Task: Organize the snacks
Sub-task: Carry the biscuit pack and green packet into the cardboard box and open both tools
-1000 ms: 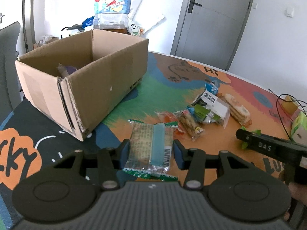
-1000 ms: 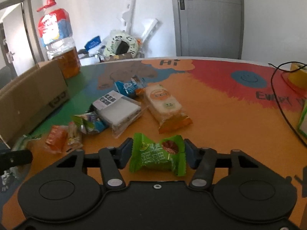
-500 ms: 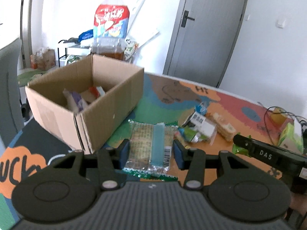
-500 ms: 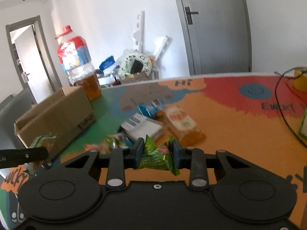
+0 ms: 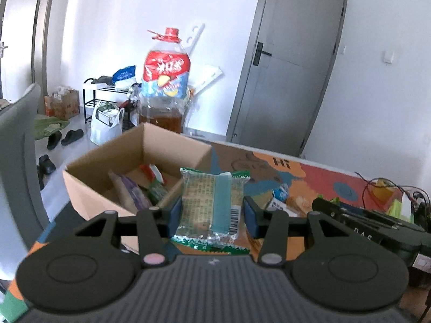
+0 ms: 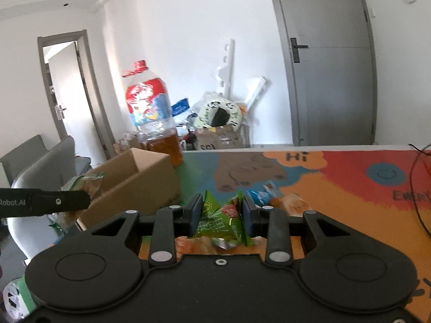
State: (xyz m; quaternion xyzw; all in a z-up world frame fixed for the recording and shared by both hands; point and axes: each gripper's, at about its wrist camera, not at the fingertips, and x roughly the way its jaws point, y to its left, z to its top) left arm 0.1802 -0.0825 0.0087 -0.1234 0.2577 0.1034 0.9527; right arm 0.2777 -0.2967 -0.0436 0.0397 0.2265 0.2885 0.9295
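Table mat (image 6: 309, 188) fills the right half of the right wrist view: cartoon print, "Hi" readable at upper centre, "EVERY" cut off at the right edge. Its orange stretch right of the snack pile is bare apart from a black cable (image 6: 416, 188) at the far right.

Cardboard box (image 5: 113, 167), centre-left in the left wrist view, top open, flaps up, several packets (image 5: 134, 191) inside; inner floor only partly covered. Near rim sits just ahead of the left gripper.

Oil jug (image 5: 164, 80) with red cap and red/blue label stands behind the box; label script unreadable. Grey door (image 5: 291, 75) upper right, shut.

Left gripper (image 5: 212, 212): pads clamped on both sides of a flat clear-wrapped snack bar (image 5: 210, 204) with green trim, blue stripe and barcode at lower right, held upright off the table, overlapping the box's right corner in frame.

Right gripper (image 6: 222, 215): jaws squeezed on a small green candy packet (image 6: 221, 220), wrapper crumpled, print too blurred to read. Its side reads "DAS" in the left view; the left gripper's finger reads "Robot.AI" at the right view's left edge.

Loose snacks (image 6: 272, 197) remain on the mat just beyond the right gripper.
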